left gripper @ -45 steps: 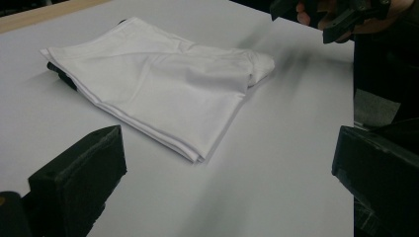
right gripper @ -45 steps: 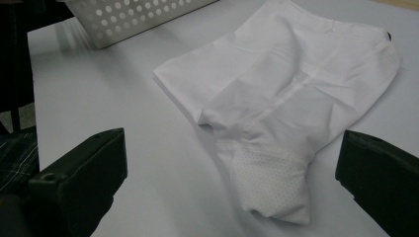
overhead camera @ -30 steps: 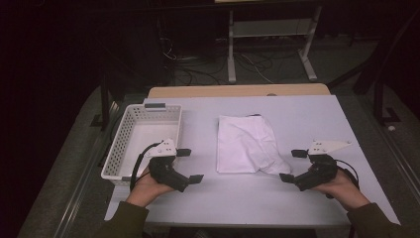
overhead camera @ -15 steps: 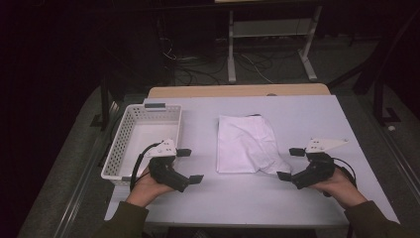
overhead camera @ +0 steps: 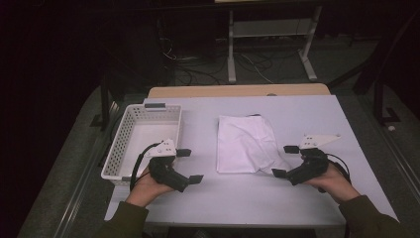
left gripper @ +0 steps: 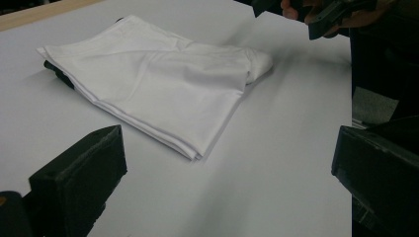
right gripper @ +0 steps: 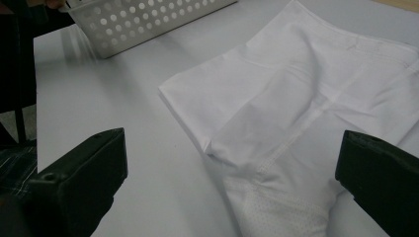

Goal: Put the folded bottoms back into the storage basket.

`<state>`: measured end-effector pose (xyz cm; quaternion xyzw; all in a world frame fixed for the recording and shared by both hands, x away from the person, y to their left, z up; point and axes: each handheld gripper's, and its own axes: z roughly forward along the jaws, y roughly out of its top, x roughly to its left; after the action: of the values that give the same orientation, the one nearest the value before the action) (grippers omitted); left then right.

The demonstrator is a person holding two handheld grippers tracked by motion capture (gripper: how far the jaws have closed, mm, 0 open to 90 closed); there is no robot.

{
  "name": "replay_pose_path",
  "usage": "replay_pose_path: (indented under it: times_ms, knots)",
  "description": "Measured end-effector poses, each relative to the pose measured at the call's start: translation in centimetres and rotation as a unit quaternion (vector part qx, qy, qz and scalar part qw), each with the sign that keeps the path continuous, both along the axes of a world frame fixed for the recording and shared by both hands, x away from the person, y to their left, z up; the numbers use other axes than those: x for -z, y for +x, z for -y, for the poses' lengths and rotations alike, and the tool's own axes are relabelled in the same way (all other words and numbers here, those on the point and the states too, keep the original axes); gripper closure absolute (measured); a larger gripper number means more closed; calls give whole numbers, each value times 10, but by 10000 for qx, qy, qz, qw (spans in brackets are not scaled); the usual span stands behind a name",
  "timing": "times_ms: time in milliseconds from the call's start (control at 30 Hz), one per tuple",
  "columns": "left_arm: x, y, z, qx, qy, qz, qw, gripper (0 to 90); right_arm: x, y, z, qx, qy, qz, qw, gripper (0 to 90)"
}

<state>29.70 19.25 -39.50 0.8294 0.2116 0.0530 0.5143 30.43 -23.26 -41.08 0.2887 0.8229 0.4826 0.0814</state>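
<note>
Folded white cloth (left gripper: 158, 79) lies on the white table (left gripper: 276, 177) beyond wide-apart fingers (left gripper: 79, 182).

White folded garment (overhead camera: 246, 145) lies flat at table centre. Corner at 5 o'clock is rumpled (mesh panel showing).

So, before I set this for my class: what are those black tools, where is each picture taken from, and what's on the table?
A person sits at a table with a hand-held claw in each hand: the left claw and the right claw. Both are open and hold nothing. The high view looks down from above the person. The other two pictures come from cameras riding on each claw, so the black blocks at their bottom corners are that claw's own jaws. On the table lie a folded white cloth in the middle and a white basket at the left.
</note>
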Motion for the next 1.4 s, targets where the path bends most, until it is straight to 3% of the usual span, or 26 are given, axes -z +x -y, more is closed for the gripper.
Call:
replay_pose_path:
  times_ms: [733,1400]
  knots:
    - [0,0,0,7,14,7,10000,0,4,18,-22,-242,-344,-119,9990,0]
    - [1,0,0,-4,-4,-5,10000,0,6,35,-38,-372,-484,-271,9978,7]
